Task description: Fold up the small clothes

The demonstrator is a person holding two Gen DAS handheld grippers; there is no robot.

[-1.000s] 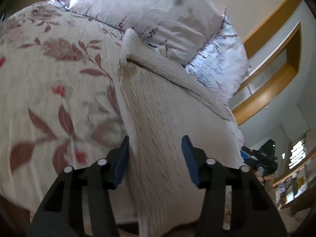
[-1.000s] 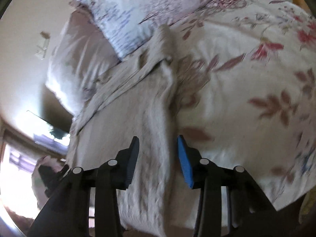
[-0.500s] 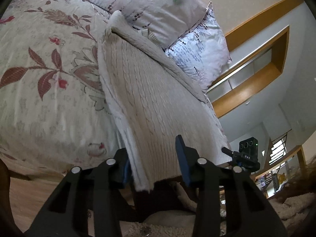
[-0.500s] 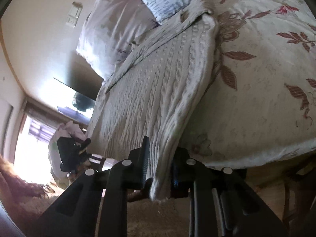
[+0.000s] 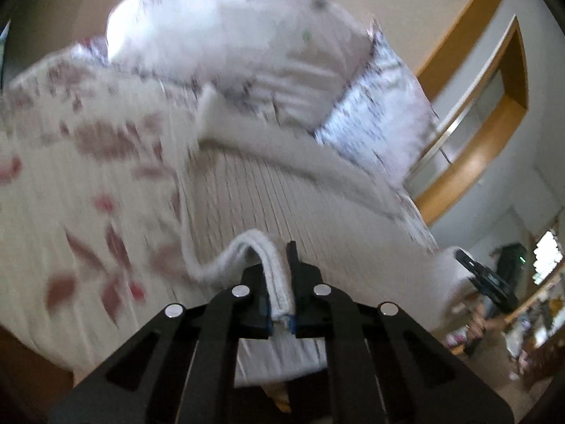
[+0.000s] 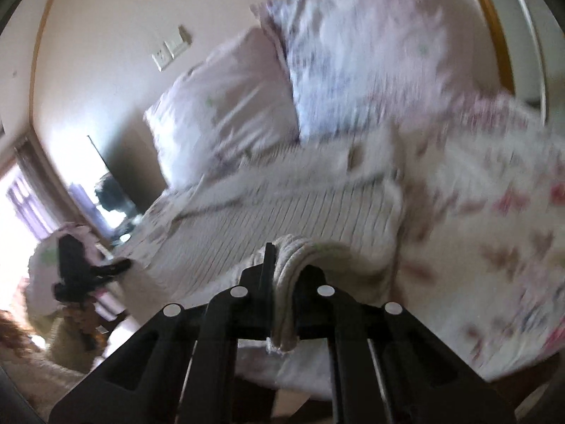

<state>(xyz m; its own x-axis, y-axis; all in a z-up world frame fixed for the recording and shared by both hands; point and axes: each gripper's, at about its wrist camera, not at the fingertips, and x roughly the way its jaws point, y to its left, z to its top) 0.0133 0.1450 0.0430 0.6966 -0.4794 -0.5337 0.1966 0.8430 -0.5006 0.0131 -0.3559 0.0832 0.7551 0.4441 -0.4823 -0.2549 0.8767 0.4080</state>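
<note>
A cream cable-knit sweater [image 5: 268, 198] lies lengthwise on the floral bedspread [image 5: 88, 183], its far end near the pillows. My left gripper [image 5: 279, 272] is shut on the sweater's near left hem corner, lifted into a loop above the bed. My right gripper [image 6: 284, 265] is shut on the near right hem corner of the sweater [image 6: 282, 212], also raised. Each view shows the other gripper at the side: the right one [image 5: 491, 286] and the left one [image 6: 81, 265]. Both views are motion-blurred.
Two pale patterned pillows [image 5: 247, 35] [image 5: 381, 120] lie at the head of the bed. A wooden-framed wall recess [image 5: 494, 95] is at the right. A wall socket [image 6: 173, 49] and a bright window [image 6: 24, 205] are at the left. The bed's near edge is below the grippers.
Both grippers closed on the sweater's hem corners at the bed's edge, then lifted them up and forward over the sweater toward the pillows.
</note>
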